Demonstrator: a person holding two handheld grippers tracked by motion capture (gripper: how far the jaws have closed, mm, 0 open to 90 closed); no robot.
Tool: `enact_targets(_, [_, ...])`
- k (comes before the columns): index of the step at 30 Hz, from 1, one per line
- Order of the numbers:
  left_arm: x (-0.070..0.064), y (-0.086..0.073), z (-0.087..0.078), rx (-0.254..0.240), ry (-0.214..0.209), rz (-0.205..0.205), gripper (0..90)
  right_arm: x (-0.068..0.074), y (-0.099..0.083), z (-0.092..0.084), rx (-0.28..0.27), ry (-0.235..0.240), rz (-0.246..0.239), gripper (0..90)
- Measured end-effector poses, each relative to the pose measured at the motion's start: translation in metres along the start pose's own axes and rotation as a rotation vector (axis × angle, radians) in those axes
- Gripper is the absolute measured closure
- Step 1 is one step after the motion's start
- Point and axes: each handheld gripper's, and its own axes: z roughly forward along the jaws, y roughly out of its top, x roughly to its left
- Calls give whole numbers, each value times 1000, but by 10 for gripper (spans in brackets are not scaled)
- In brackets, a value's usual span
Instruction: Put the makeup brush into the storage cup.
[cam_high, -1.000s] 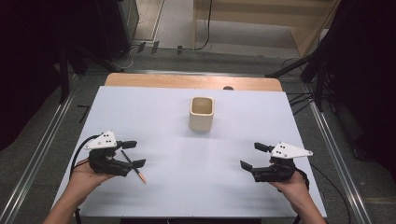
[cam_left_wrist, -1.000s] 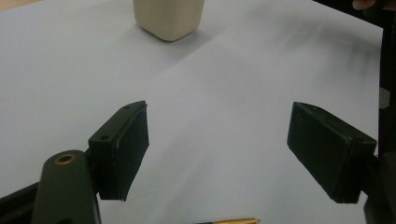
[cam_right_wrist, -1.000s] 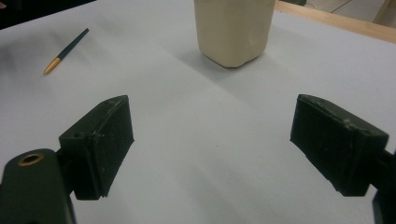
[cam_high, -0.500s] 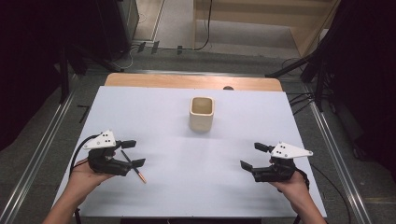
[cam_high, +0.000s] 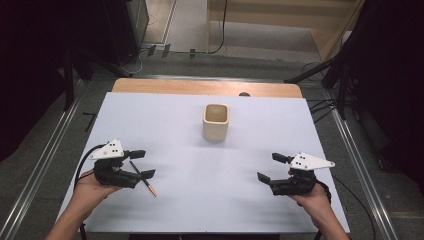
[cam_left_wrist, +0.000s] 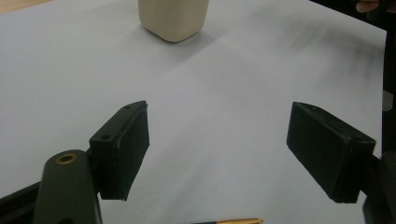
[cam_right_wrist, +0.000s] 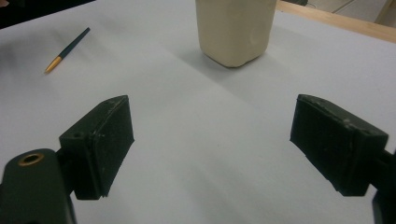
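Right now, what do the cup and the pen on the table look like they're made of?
The cup looks like matte cream ceramic or stoneware: thick walls, rounded corners, dull surface, though plastic is possible. The pen looks like dark lacquered plastic or wood with a gold, metallic-looking tip; too small to tell.

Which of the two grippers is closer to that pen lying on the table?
The left. The left gripper hangs right over the pen, its open jaws to either side of it. The right gripper sits across the table, far off, also open.
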Motion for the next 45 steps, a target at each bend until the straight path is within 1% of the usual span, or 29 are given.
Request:
enact_targets(7, [0,0,0,1,3,-2,219,0,0,0,0,-2,-1,139])
enact_targets(14, [0,0,-1,3,3,-6,220,0,0,0,-1,-2,-14,139])
enact_targets(19, [1,-1,-1,4,15,-11,220,0,1,-2,-8,-4,-20,139])
enact_targets(23, [-1,-2,-2,6,37,-28,220,0,3,-3,-30,-5,-21,139])
enact_targets(27, [-3,-4,-5,0,67,-45,220,0,3,-1,-24,0,-30,138])
enact_targets(30, [-6,-4,-7,-17,94,-51,220,-1,2,0,-12,7,-34,138])
enact_targets(32, [-7,-4,-8,-20,99,-47,220,-2,1,0,-12,10,-36,138])
enact_targets(33, [-8,-4,-8,-27,111,-56,220,-2,1,0,-16,13,-33,138])
enact_targets(35, [-9,-5,-8,-30,119,-67,220,-3,1,0,-22,14,-29,138])
enact_targets(37, [-10,-6,-8,-22,134,-75,220,-3,2,1,-30,16,-27,139])
enact_targets(38, [-10,-6,-8,-22,134,-75,220,-3,2,1,-28,14,-25,139])
enact_targets(40, [-12,-8,-8,-19,157,-90,220,-3,2,3,-19,18,-29,139])
enact_targets(41, [-12,-8,-8,-19,157,-90,220,-2,2,4,-13,17,-32,139])
enact_targets(42, [-12,-7,-8,-22,168,-91,220,-2,2,4,-13,17,-32,139])
enact_targets(45, [-12,-6,-7,-35,201,-114,221,-1,3,6,-6,17,-37,139])
